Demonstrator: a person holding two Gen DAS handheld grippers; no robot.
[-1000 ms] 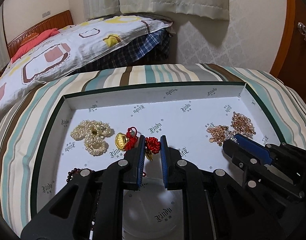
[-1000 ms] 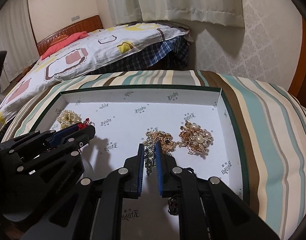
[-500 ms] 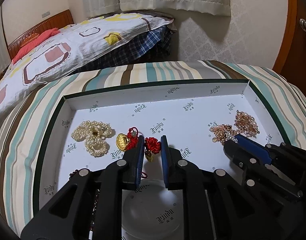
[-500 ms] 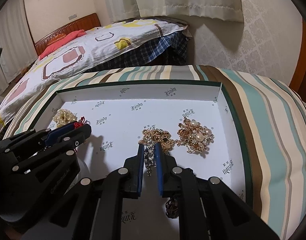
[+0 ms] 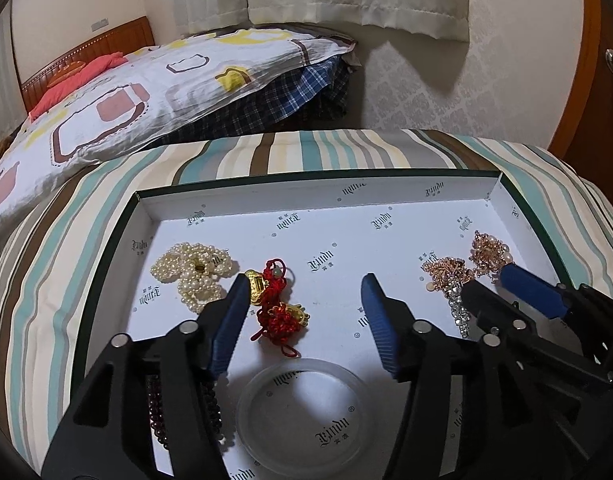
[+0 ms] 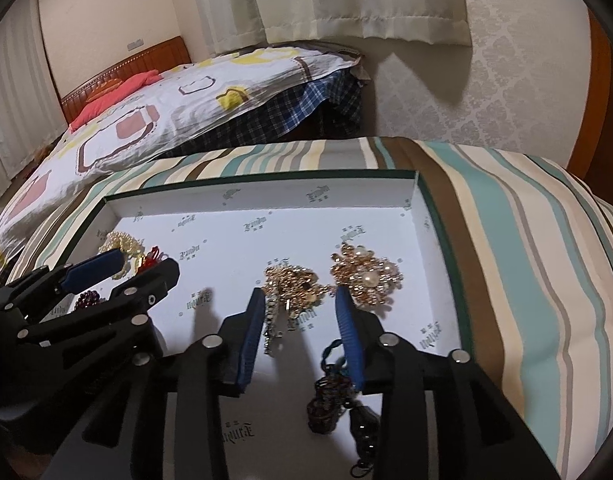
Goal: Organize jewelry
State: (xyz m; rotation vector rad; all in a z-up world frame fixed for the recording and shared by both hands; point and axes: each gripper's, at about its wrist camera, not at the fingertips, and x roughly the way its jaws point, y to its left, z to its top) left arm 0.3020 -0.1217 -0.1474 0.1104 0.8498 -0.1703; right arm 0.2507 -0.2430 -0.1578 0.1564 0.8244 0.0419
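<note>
I am working over a shallow white box lid (image 5: 318, 196) that sits on a striped cushion (image 5: 306, 148), and most of the jewelry already lies spread out inside it, piece by piece. At the far left is a pearl strand (image 5: 192, 270) in a loose heap; just beside it lies the red knotted cord with gold charms (image 5: 276, 300), which now rests on the lid floor between the fingers of my left gripper (image 5: 302, 312). Those jaws have just been opening and stand wide apart, touching nothing, so I judge that piece as set down. A clear plastic ring (image 5: 300, 408) lies near the front, and dark red beads (image 5: 158, 412) show under the left gripper's body. On the other side, my right gripper (image 6: 300, 316) has also just been opening; its jaws are spread part way, with a rhinestone strip (image 6: 271, 320) lying loose between them next to a rose-gold chain cluster (image 6: 292, 284). A pearl-and-gold brooch (image 6: 366, 280) sits just beside that, apart from it. A dark beaded piece with a blue cord (image 6: 334, 392) lies below the right finger, partly hidden. As I read it, both hands have released and the laying-out is well advanced; what seems left is parting the rhinestone strip from the chain cluster it touches, and giving the dark beads and the blue-corded piece clear spots of their own.
</note>
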